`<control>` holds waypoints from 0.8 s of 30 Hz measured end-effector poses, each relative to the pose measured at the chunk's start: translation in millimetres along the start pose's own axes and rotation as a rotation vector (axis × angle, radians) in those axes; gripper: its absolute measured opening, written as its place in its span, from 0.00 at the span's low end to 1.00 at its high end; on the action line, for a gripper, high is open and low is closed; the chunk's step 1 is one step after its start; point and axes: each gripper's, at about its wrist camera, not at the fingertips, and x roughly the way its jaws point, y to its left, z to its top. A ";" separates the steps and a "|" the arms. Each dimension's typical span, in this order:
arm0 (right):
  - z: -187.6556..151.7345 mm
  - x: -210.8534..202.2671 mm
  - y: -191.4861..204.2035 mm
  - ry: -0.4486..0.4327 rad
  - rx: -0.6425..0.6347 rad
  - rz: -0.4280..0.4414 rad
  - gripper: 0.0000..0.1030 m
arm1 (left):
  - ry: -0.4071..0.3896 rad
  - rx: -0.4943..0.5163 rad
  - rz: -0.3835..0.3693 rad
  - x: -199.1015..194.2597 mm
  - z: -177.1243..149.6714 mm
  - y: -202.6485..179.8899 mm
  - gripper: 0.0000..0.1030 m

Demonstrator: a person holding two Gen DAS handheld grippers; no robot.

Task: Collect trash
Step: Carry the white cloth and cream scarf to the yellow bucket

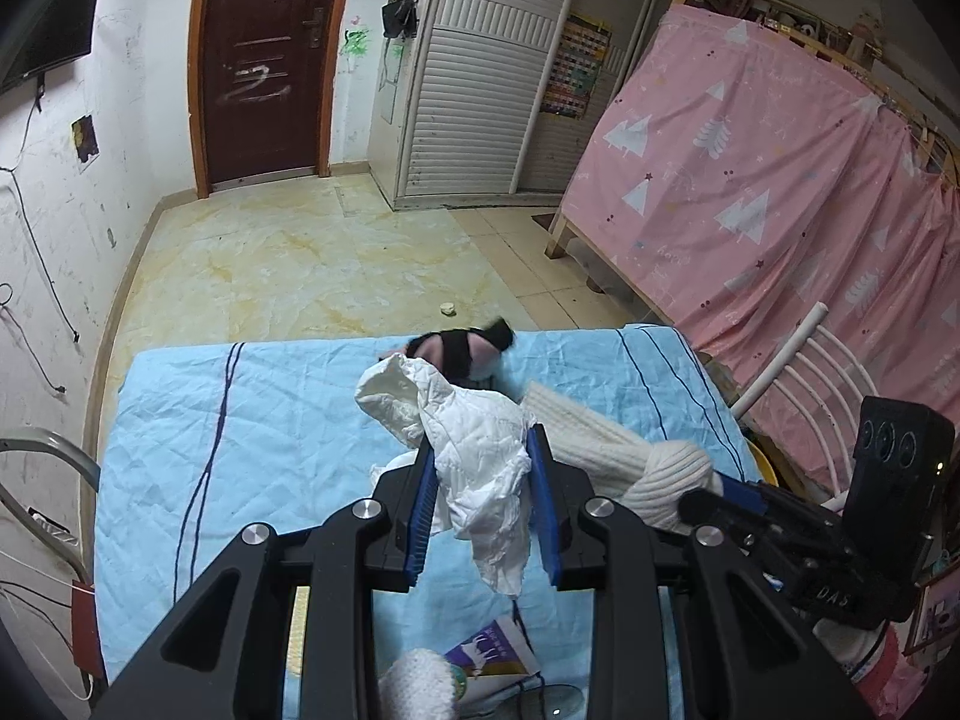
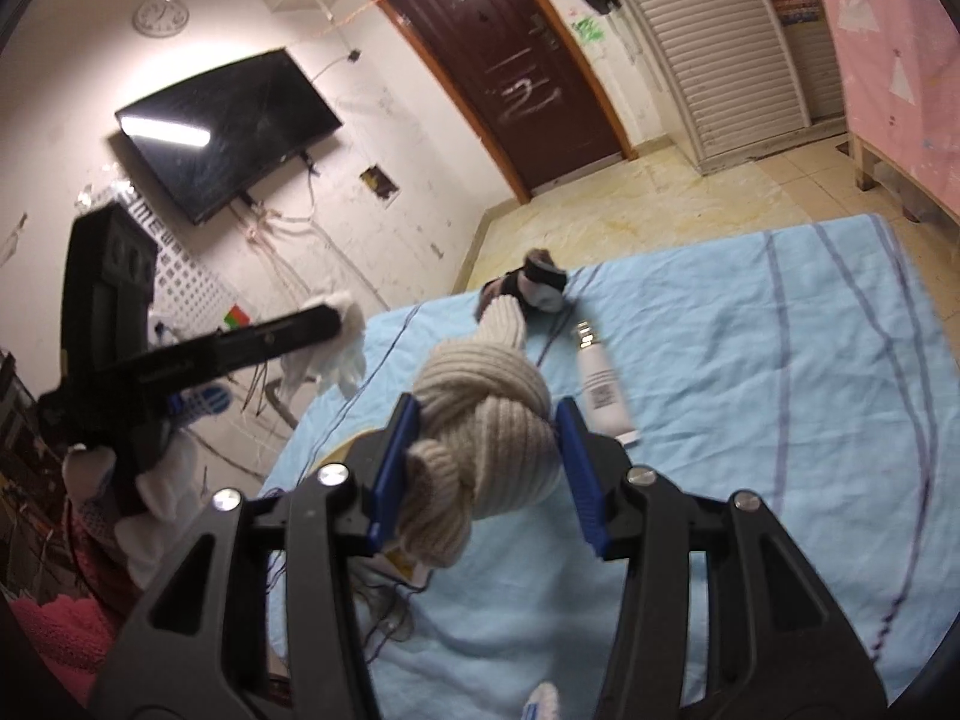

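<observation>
The left tongs [image 1: 483, 501] are clamped on a crumpled white tissue [image 1: 474, 456], holding it up above the light blue sheet [image 1: 252, 438] of the bed. The right tongs [image 2: 486, 474] are clamped on a knotted cream knit cloth [image 2: 486, 420], also lifted off the sheet. A white tube [image 2: 603, 387] lies on the sheet just beyond the knit cloth, and a dark rolled bundle [image 2: 531, 285] sits near the bed's far edge.

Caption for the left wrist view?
Left gripper clamps crumpled white tissue above a blue bedsheet.
</observation>
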 end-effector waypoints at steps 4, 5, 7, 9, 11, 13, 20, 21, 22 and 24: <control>0.7 -14.9 -16.3 -0.031 0.026 -0.005 0.44 | 0.006 0.023 -0.003 4.3 2.6 -15.5 0.19; -0.1 -19.8 -20.9 -0.039 0.033 -0.006 0.44 | 0.007 0.027 -0.003 5.2 3.2 -19.6 0.19; -0.9 -28.0 -29.1 -0.054 0.047 -0.003 0.44 | 0.006 0.035 -0.001 5.7 4.8 -26.2 0.19; -1.7 -39.8 -39.0 -0.075 0.059 -0.010 0.44 | 0.000 0.038 0.001 5.6 7.9 -31.4 0.19; -2.1 -50.2 -47.3 -0.098 0.070 -0.017 0.44 | -0.008 0.040 0.004 4.1 12.1 -38.4 0.19; -2.9 -60.3 -55.7 -0.121 0.083 -0.027 0.44 | -0.015 0.045 0.006 2.7 16.1 -44.7 0.19; -3.6 -96.1 -91.0 -0.196 0.139 -0.069 0.44 | -0.016 0.096 -0.007 6.9 23.2 -81.7 0.19; -3.9 -100.1 -94.6 -0.204 0.144 -0.071 0.44 | -0.014 0.103 -0.009 8.1 23.0 -87.2 0.19; -4.1 -103.3 -97.8 -0.212 0.149 -0.073 0.44 | -0.011 0.111 -0.012 9.9 23.2 -92.8 0.19; -4.5 -112.9 -106.8 -0.232 0.160 -0.083 0.44 | -0.003 0.127 -0.021 13.2 22.7 -104.4 0.19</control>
